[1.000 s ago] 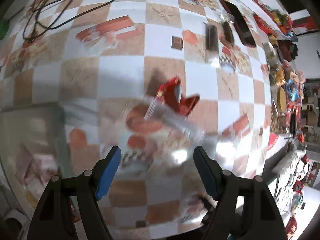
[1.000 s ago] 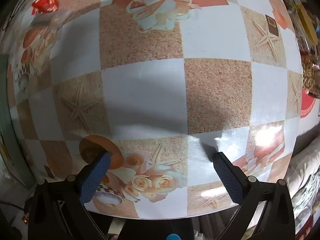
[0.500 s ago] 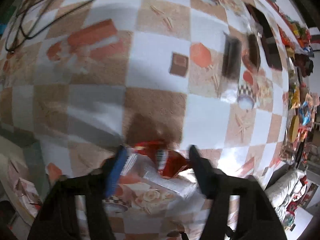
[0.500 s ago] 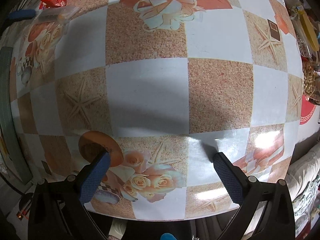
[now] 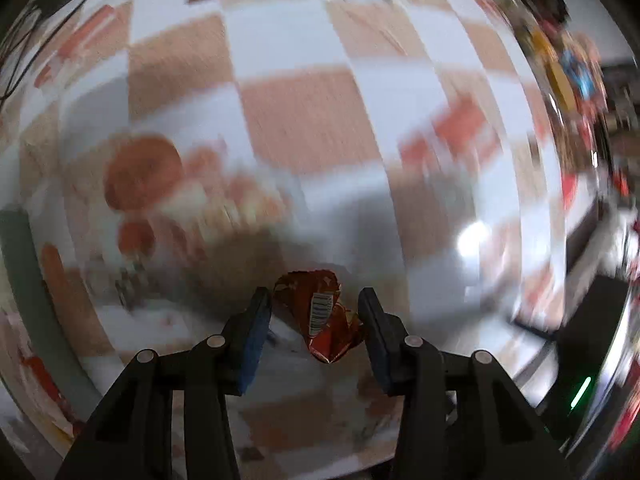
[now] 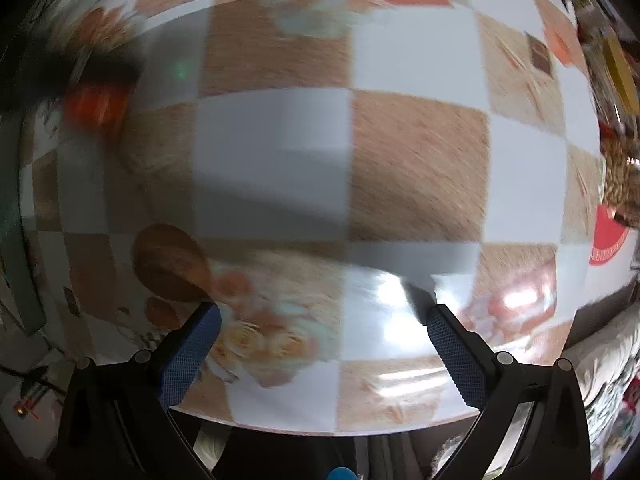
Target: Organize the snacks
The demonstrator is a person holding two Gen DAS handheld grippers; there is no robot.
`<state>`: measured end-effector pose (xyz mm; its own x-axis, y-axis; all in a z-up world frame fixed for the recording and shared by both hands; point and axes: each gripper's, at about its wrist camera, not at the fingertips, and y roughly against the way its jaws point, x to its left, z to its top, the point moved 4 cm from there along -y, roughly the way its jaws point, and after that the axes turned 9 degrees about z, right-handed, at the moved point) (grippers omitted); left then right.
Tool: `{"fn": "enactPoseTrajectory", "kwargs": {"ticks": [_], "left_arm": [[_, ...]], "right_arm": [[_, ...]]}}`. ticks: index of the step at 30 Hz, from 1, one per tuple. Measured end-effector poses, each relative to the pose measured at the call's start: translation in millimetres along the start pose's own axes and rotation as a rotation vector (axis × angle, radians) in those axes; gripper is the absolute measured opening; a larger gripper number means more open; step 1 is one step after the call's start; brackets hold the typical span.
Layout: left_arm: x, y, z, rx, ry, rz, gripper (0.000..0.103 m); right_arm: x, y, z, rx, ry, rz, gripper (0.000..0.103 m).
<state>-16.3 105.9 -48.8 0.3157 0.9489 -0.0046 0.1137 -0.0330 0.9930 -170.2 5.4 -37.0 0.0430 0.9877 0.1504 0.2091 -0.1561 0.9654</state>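
In the left wrist view my left gripper is shut on a crumpled red snack packet with a white barcode, held above the checkered tablecloth. The packet sits between the blue pads. In the right wrist view my right gripper is open and empty over the table's near edge. The red packet and the dark left gripper show as a blur at the far left of that view.
A crowd of colourful snack packs lines the table's right side, also seen in the right wrist view with a red round mat. Black cables lie at the far left. Both views are motion-blurred.
My left gripper has closed on the red packet and lifted it off the table, swinging quickly. My right gripper has stayed open and shifted only slightly.
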Motion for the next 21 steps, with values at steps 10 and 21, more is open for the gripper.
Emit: {"fn": "enactPoseTrajectory", "kwargs": {"ticks": [10, 21], "left_arm": [[14.0, 34.9, -55.9, -0.108, 0.023, 0.045, 0.077], [97.2, 52.6, -80.5, -0.055, 0.146, 0.033, 0.078]], "right_arm": [[-4.3, -1.1, -17.8, 0.005, -0.030, 0.004, 0.103], [-2.5, 1.7, -20.6, -0.070, -0.014, 0.002, 0.103]]}}
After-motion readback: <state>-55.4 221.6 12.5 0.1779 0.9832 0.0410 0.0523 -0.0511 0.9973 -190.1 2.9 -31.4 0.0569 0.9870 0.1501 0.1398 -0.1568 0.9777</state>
